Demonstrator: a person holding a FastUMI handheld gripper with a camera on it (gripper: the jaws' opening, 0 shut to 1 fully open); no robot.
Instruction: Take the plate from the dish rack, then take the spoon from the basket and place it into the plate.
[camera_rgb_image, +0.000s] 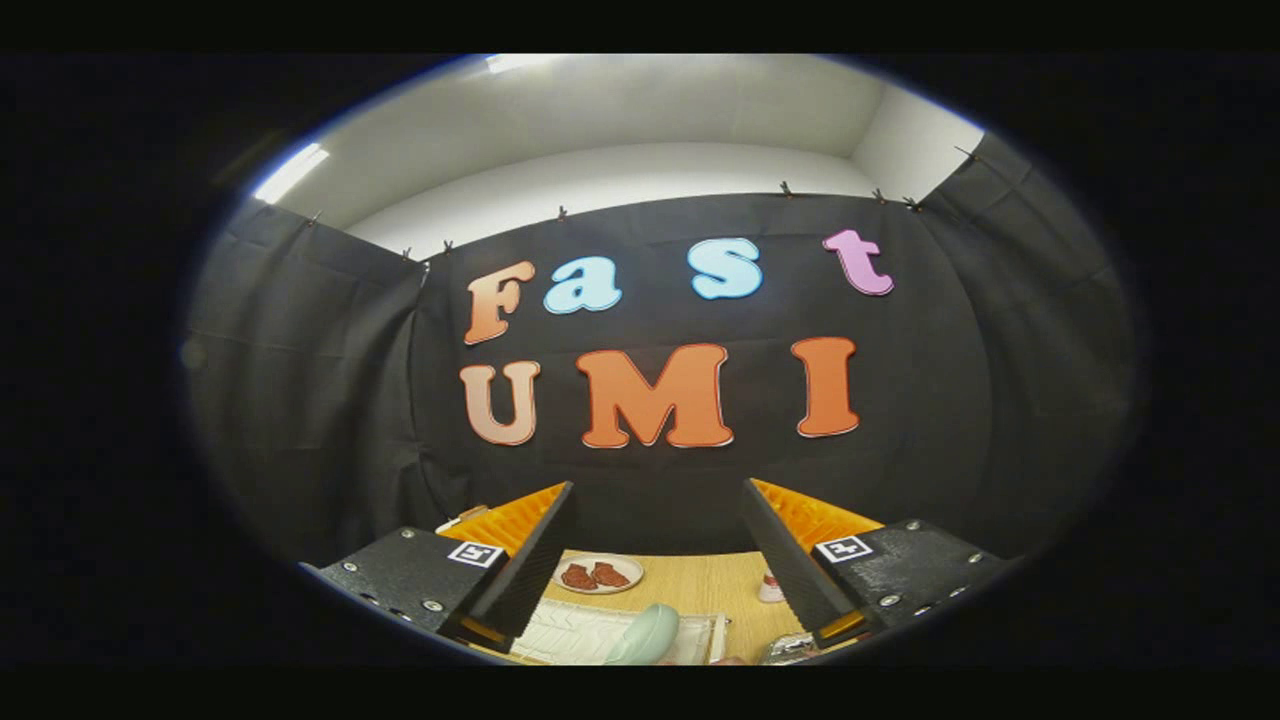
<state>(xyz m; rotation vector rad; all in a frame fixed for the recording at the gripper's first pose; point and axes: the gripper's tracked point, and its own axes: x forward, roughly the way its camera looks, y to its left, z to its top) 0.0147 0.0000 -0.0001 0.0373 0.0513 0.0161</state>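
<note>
Tongs wide, empty, high over table; pale green plate in dish rack at bottom centre; edge grab may slip.

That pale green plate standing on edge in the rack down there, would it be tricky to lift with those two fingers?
Probably somewhat. The plate looks smooth and glossy, so it may slip between the fingers. It stands on edge in the white rack, so a nudge might tip or roll it. It looks stiff and possibly breakable. The gripper is open above it, holding nothing.
</note>
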